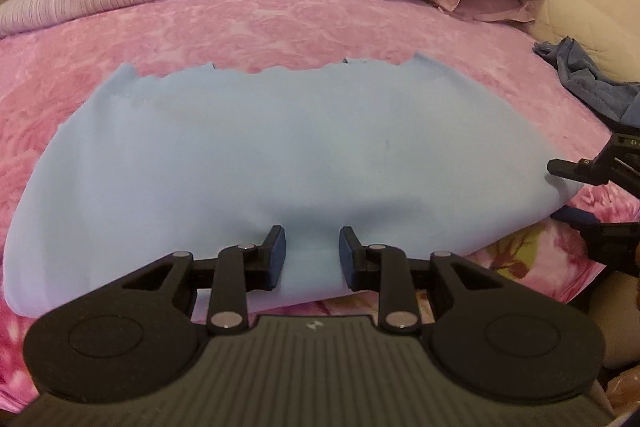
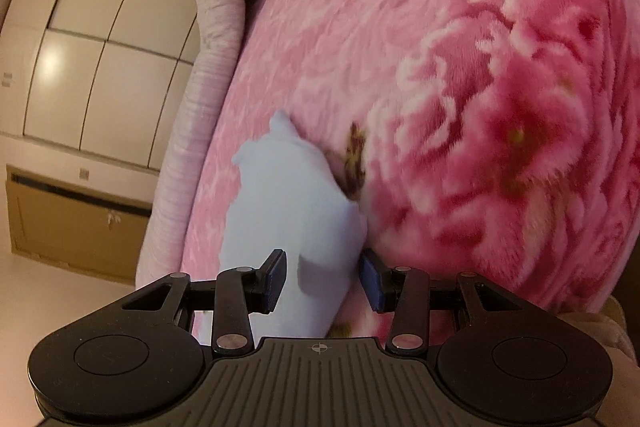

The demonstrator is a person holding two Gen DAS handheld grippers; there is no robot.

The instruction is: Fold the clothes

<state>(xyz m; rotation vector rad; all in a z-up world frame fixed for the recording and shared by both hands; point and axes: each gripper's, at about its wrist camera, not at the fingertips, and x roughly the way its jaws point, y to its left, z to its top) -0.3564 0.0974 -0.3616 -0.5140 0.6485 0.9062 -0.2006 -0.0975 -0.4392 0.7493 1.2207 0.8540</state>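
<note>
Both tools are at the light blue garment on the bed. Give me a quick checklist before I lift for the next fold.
1. Garment spread flat on the pink blanket: ok.
2. Left tool straddling the near edge: ok.
3. Left tool clamped on cloth: not ok, gap shows.
4. Right tool around the side edge: ok.
5. Right tool gripping: cannot tell.
6. Dark blue clothes clear of the garment: ok.

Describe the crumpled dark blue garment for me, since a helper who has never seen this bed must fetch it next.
Start from the bed covered by the pink floral fleece blanket. The broad pale blue cloth lies spread flat in its middle; look past that cloth's right end to the blanket's edge. There sits the crumpled dark blue garment, the only dark, bunched-up fabric, unlike the flat pale cloth.
</note>
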